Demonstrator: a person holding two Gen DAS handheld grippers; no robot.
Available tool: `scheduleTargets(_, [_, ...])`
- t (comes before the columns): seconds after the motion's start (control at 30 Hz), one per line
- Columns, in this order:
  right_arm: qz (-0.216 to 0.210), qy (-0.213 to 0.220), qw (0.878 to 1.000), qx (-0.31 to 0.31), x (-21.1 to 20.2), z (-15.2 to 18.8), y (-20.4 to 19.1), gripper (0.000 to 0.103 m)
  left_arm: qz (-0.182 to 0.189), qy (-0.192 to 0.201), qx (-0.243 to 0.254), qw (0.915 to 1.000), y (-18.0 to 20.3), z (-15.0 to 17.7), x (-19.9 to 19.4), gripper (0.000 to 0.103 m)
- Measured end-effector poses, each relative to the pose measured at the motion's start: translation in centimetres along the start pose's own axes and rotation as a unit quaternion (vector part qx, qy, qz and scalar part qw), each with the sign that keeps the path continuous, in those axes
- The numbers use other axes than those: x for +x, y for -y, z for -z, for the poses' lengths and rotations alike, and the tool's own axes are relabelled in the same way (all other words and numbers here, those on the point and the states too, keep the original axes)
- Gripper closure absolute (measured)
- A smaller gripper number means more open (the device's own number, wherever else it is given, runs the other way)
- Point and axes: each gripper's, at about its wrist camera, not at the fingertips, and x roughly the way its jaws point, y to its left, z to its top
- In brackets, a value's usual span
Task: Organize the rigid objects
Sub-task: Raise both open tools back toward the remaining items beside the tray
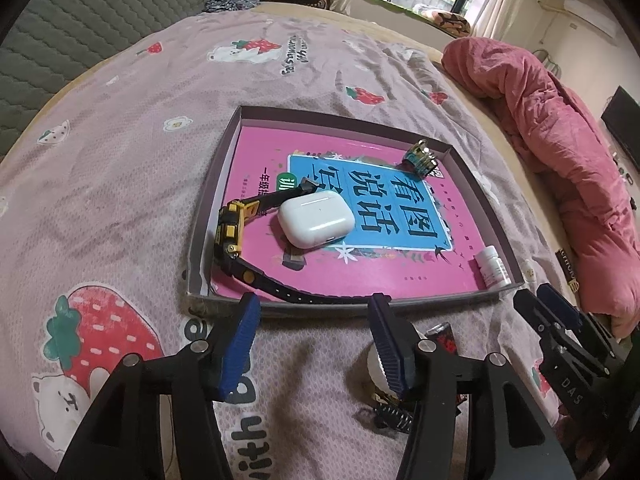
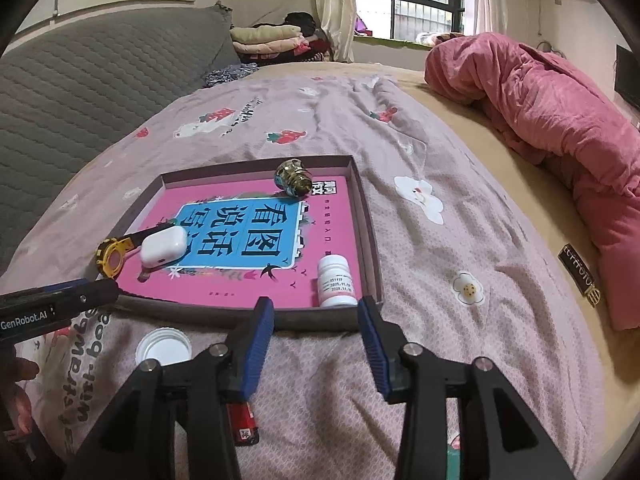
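A shallow box tray (image 1: pixel 208 188) (image 2: pixel 366 216) lies on the bed with a pink book (image 1: pixel 360 268) (image 2: pixel 248 280) inside. On the book lie a yellow-black watch (image 1: pixel 234 232) (image 2: pixel 112 258), a white earbud case (image 1: pixel 316 222) (image 2: pixel 164 249), a metallic knob-like object (image 1: pixel 420 158) (image 2: pixel 293 178) and a small white bottle (image 1: pixel 494 266) (image 2: pixel 336 282). My left gripper (image 1: pixel 314 308) is open and empty just in front of the tray. My right gripper (image 2: pixel 316 312) (image 1: pixel 536 300) is open and empty at the tray's near right corner. On the bedspread near the grippers lie a white cap (image 2: pixel 163 347) (image 1: pixel 376 366), a red battery (image 2: pixel 242 424) (image 1: pixel 442 336) and a black spring (image 1: pixel 394 416).
A strawberry-print bedspread (image 1: pixel 120 180) (image 2: pixel 440 280) covers the bed. A rolled pink quilt (image 1: pixel 560 160) (image 2: pixel 552 120) lies along the right side. A grey quilted headboard (image 2: pixel 100 100) stands at the left, with folded clothes (image 2: pixel 272 40) behind.
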Motion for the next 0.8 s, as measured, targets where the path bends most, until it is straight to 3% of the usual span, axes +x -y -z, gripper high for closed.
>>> scheduleTargets(0.8, [-0.018, 0.007, 1.0, -0.024, -1.8, 0.7, -1.2, 0.055, 0.016, 0.001, 0.012, 0.9998, 1.1, 1.2, -2.2, 0.04])
